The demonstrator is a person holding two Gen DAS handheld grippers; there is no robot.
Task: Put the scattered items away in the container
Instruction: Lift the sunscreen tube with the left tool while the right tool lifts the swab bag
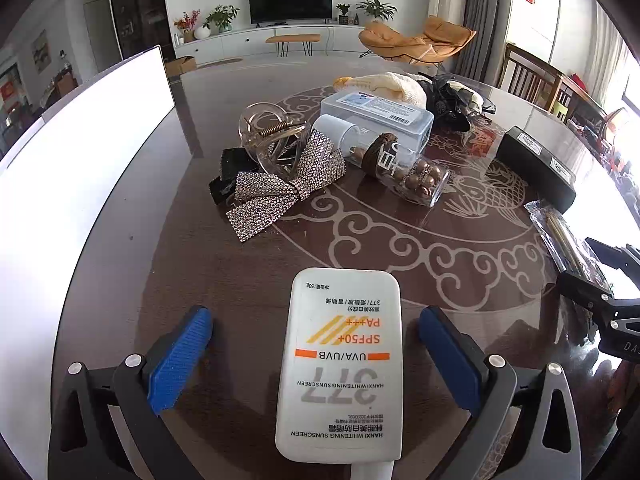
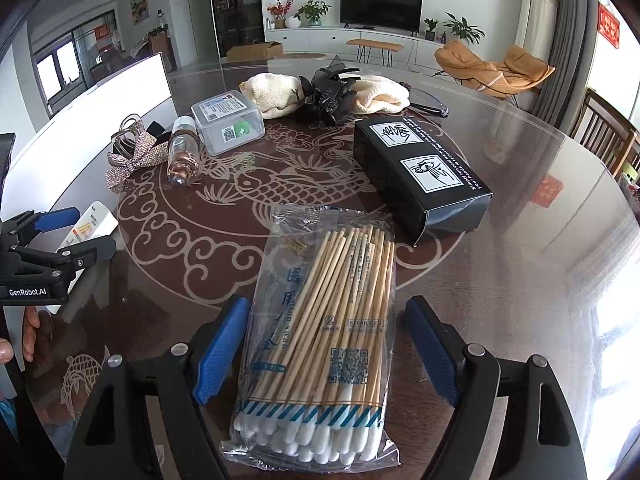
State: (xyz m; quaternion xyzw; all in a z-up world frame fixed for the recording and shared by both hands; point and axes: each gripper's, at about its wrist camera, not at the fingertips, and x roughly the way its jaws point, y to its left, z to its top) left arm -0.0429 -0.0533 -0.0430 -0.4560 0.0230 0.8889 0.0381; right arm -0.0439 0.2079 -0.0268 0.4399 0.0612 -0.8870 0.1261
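A white sunscreen tube [image 1: 340, 360] lies flat on the dark patterned table, between the blue pads of my left gripper [image 1: 316, 316], which is open with a gap on both sides. A clear bag of cotton swabs [image 2: 320, 340] lies between the pads of my right gripper [image 2: 328, 304], also open and not touching it. In the right wrist view the left gripper [image 2: 88, 229] straddles the sunscreen tube [image 2: 94, 220] at the far left. A large white container [image 1: 80, 160] stands along the table's left side.
Mid-table lie a rhinestone bow [image 1: 276, 196], a clear hair claw [image 1: 272, 136], a glass bottle of beads [image 1: 400, 164], a clear plastic box [image 1: 380, 116], a black carton [image 2: 420, 176], cream cloths [image 2: 276, 92] and a black hair ornament [image 2: 328, 96]. Wooden chairs [image 2: 608, 136] stand at the right.
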